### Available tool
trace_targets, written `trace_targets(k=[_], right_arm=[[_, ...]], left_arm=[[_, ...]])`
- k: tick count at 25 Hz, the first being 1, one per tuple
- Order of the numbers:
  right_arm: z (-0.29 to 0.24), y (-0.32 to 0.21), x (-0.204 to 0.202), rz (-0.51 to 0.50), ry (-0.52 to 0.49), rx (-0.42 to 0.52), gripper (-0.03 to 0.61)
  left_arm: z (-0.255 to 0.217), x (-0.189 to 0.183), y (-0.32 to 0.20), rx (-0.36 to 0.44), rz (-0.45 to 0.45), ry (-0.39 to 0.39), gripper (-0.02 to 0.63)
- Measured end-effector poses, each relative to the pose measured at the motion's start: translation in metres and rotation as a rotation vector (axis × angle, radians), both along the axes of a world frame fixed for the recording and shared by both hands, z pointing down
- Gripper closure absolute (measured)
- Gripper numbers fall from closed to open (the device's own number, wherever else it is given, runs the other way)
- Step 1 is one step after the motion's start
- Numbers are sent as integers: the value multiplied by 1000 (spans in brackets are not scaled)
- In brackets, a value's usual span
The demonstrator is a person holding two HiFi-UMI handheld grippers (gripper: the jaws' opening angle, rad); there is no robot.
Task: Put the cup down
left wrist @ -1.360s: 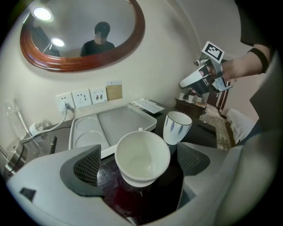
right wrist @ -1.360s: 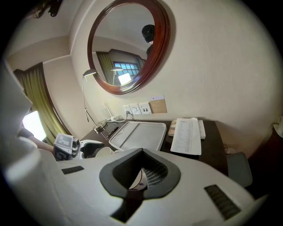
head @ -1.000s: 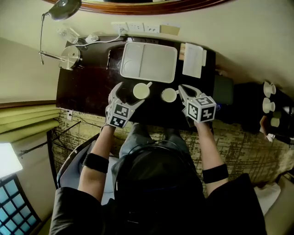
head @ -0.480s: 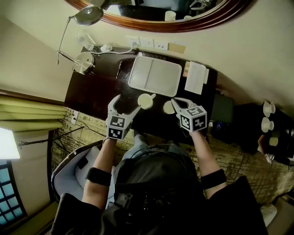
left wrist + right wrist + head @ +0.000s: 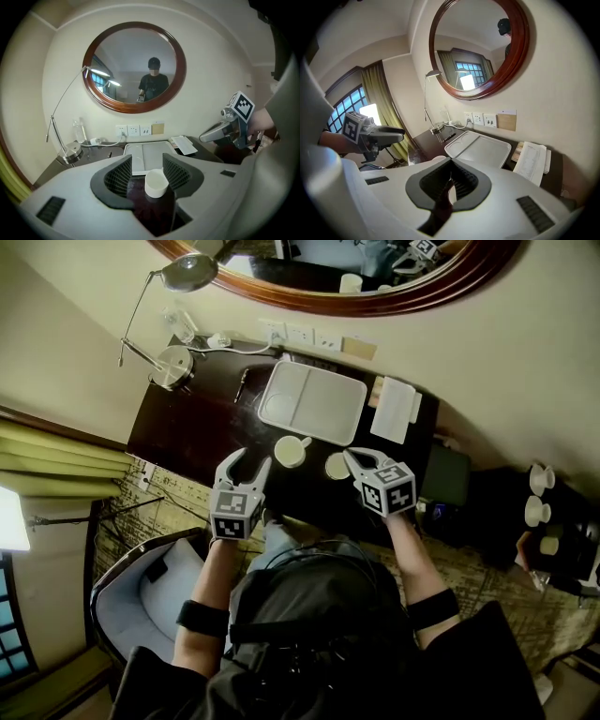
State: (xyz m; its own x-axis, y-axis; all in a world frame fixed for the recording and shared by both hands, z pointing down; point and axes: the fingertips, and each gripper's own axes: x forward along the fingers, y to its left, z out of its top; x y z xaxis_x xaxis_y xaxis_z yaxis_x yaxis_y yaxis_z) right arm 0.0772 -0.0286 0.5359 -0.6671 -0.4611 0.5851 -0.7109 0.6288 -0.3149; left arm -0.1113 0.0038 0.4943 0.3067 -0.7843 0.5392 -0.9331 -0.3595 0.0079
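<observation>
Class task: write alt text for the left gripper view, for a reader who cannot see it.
The left gripper's black padded fingers, which have just been closing on nothing, frame a small white cup untouched on the dark wooden desk ahead. Behind are a white rectangular tray and a round wood-framed mirror; the right gripper shows at right.

Cup (image 5: 292, 451) before tray (image 5: 312, 402) (papers (image 5: 397, 411) right of it).

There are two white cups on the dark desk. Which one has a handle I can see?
The left cup, ahead of the left gripper: a handle sticks out toward the tray. The right cup shows none.
</observation>
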Motion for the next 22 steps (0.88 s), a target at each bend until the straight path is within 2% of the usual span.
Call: trace_targets(k=[4,7,10,16,22], right_arm=[[3,3,8,5,11,-6,578],[4,3,11,7,17,-5,578],[6,4,16,12,23,-8,578],[13,8,26,24,32,-19,578],[18,10,34,31,46,-23,578]], left_arm=[[-5,0,3,5,-76,-24,552],[-5,-1,5,-17,-118,19,627],[-1,-3,7,-40,-159,85,629],[10,-14,11,-45,-194,96,629],[18,5,16,-89,-136,90,630]])
